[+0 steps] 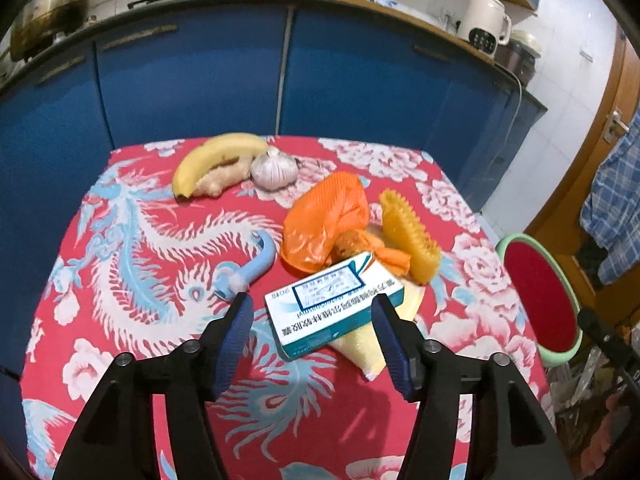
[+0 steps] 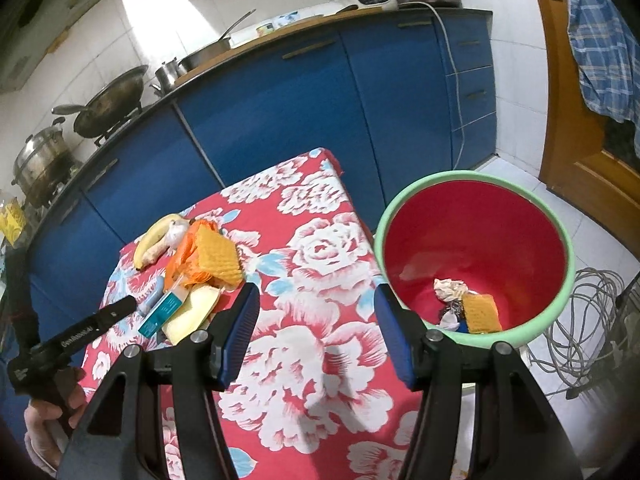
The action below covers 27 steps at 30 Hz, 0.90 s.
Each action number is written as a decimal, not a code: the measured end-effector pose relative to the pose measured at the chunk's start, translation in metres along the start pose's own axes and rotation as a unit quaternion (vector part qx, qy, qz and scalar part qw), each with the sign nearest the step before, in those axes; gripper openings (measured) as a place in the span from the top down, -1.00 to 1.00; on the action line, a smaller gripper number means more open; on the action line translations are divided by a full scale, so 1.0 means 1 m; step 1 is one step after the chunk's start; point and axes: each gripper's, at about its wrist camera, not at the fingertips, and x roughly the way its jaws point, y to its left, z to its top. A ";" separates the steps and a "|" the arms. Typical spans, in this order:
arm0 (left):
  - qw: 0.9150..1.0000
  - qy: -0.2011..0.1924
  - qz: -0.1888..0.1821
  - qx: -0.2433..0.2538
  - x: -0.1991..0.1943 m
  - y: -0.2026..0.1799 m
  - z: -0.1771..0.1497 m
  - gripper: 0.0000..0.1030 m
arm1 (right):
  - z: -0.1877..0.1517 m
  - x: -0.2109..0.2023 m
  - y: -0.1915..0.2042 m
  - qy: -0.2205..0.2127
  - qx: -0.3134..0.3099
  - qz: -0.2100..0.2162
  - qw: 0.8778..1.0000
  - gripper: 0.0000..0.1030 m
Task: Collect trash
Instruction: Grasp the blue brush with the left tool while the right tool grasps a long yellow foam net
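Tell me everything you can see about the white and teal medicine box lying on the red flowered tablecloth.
The white and teal cardboard medicine box is a flat rectangular carton, closed and undented as far as shows. It lies flat on its broad side, printed face up, with a blue-framed white label and rows of Chinese print. It rests partly on the red flowered tablecloth and partly on a pale yellow packet, its far end against the crumpled orange plastic bag. The open left gripper sits just before it, not touching.

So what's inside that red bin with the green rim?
The bin holds crumpled paper, a yellow textured piece and small white and blue scraps. Whatever lies beneath them is covered.
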 end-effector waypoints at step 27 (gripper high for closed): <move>0.997 0.034 -0.019 0.067 0.059 -0.002 0.009 -0.41 | -0.007 0.027 0.017 0.034 -0.018 0.003 0.999 -0.19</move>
